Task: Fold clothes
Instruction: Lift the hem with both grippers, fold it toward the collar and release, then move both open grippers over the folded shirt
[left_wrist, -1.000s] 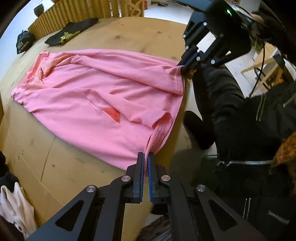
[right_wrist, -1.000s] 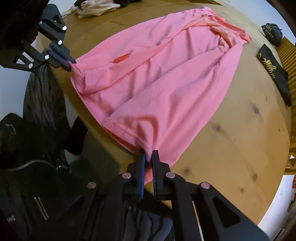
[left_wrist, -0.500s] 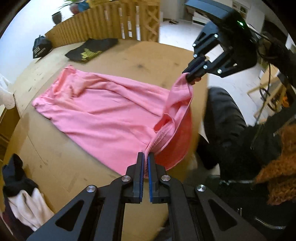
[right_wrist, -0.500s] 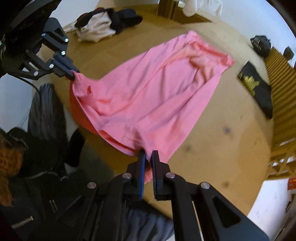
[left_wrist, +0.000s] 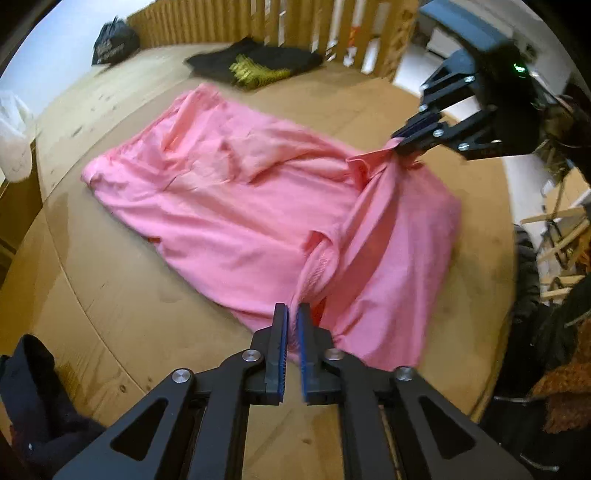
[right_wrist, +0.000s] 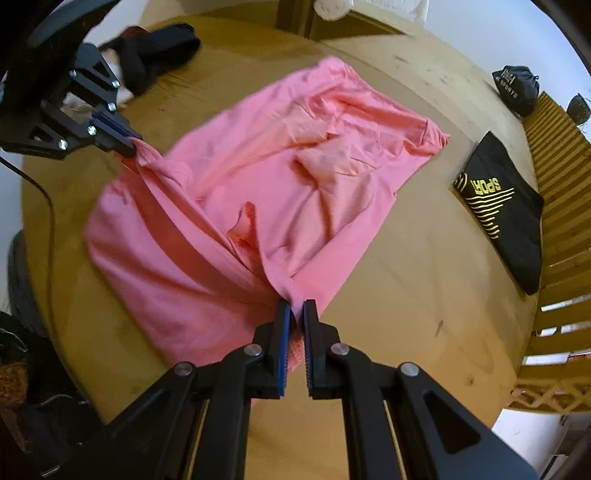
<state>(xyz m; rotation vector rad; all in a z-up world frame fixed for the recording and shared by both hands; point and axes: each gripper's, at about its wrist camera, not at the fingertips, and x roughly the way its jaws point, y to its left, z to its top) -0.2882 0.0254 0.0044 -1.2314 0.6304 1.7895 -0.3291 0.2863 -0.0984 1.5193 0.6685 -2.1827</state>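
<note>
A pink garment (left_wrist: 229, 199) lies on the round wooden table (left_wrist: 110, 295), its near end lifted and doubled forward over the rest. My left gripper (left_wrist: 292, 314) is shut on one corner of that lifted hem. My right gripper (right_wrist: 297, 308) is shut on the other corner. In the left wrist view the right gripper (left_wrist: 402, 142) shows at the upper right, pinching the cloth above the table. In the right wrist view the left gripper (right_wrist: 129, 146) shows at the upper left, also pinching pink cloth (right_wrist: 280, 177). The fabric sags between the two grips.
A folded black shirt with yellow print (right_wrist: 498, 206) lies near the slatted wooden fence (right_wrist: 554, 177). A black bag (right_wrist: 517, 88) sits at the table's far edge. A heap of dark and white clothes (right_wrist: 155, 51) lies beside the left gripper. A person in dark clothing (left_wrist: 554, 332) stands at the table.
Both grippers have lifted the pink garment's near hem off the table and carried it forward over the body, so the near part now folds onto the rest.
</note>
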